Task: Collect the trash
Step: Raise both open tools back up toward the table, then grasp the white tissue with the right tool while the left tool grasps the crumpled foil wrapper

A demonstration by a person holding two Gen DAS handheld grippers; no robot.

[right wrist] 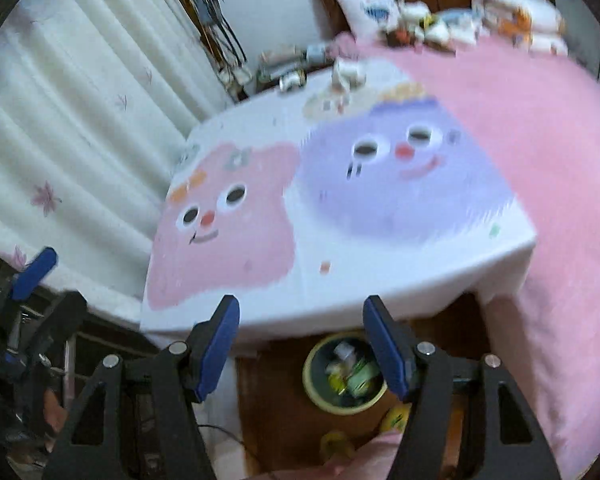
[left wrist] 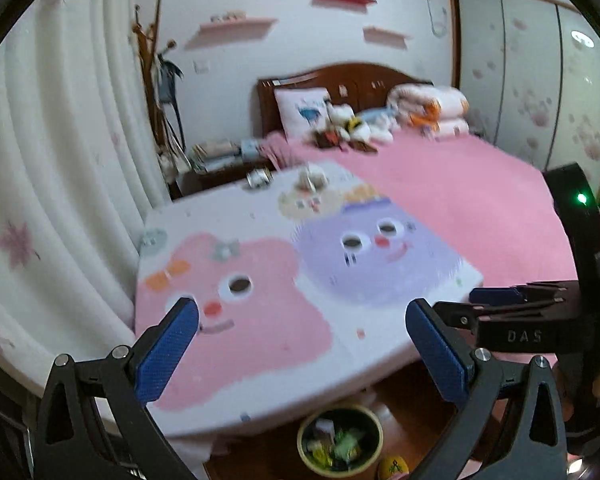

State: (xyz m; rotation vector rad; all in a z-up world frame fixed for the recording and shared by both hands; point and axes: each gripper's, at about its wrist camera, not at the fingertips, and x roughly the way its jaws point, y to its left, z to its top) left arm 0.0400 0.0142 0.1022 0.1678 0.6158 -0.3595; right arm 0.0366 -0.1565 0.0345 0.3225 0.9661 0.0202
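Where the left wrist view looks down past its own fingers, the trash bin (left wrist: 340, 442) stands on the wooden floor (left wrist: 412, 408) just below the near edge of the table (left wrist: 260, 360), a round pale-rimmed bucket with a dark liner and a heap of green, yellow and white wrappers inside. On the table's far end lie a crumpled white scrap (left wrist: 312, 178) and a small flattened can (left wrist: 259, 179), well apart from the bin. The left gripper (left wrist: 302, 344) is tilted downward over the cartoon tablecloth, its blue pads spread wide with nothing between them. The right gripper (left wrist: 496, 295) reaches in from the right edge beside the pink bed (left wrist: 460, 192). A curtain (left wrist: 60, 160) closes the table's left side.

In the right wrist view the trash bin (right wrist: 345, 376) sits between the fingers, under the table (right wrist: 380, 280) edge, with a yellow item (right wrist: 396, 418) on the floor just beside it. The right gripper (right wrist: 300, 350) points steeply down, released and empty. The white scrap (right wrist: 347, 73) and can (right wrist: 293, 79) stay at the far end. The left gripper (right wrist: 34, 274) shows at the left edge. The bed (right wrist: 560, 200) borders the table on the right, leaving a narrow strip of floor around the bin.
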